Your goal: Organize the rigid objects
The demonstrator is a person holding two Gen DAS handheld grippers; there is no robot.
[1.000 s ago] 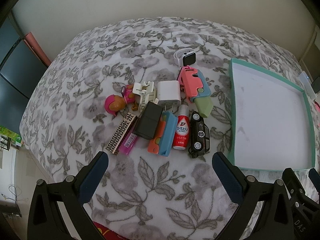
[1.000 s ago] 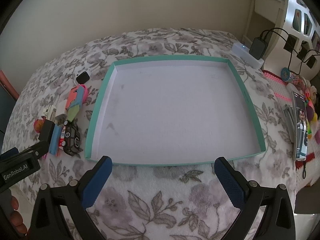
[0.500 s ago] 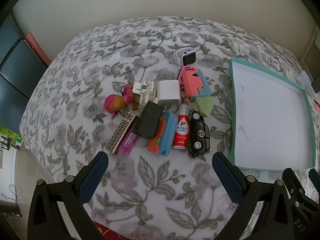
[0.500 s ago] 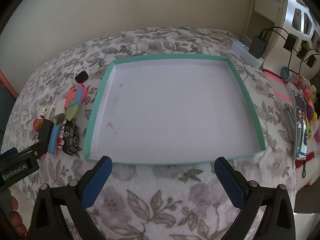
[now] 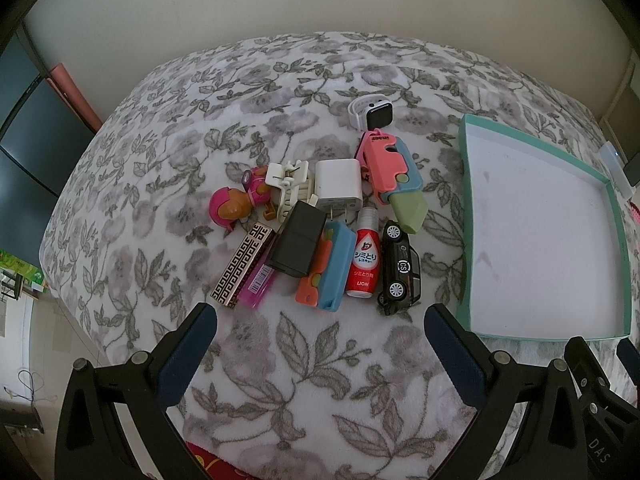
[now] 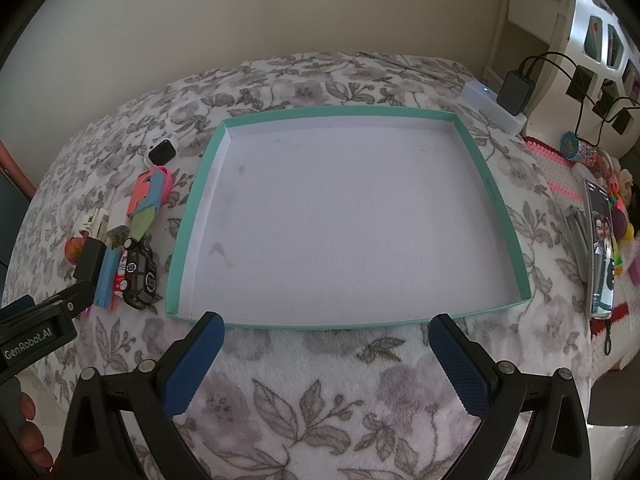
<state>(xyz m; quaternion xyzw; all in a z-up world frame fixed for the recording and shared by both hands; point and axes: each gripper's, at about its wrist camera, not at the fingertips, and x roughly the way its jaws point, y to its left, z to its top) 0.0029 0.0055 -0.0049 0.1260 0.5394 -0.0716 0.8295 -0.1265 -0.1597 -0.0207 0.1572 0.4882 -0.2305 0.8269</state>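
Both tongs gape empty above the floral blanket.

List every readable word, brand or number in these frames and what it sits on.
"シミとり レスキュー" and "LION": red bottle.
"GenRobot.AI": left gripper body, right wrist view.
"DAS": right gripper body, left wrist view, cut off.
Raised lettering on the pink toy: not legible.
Barcode on the pink case: too small.
Roundel on the black car: unclear.
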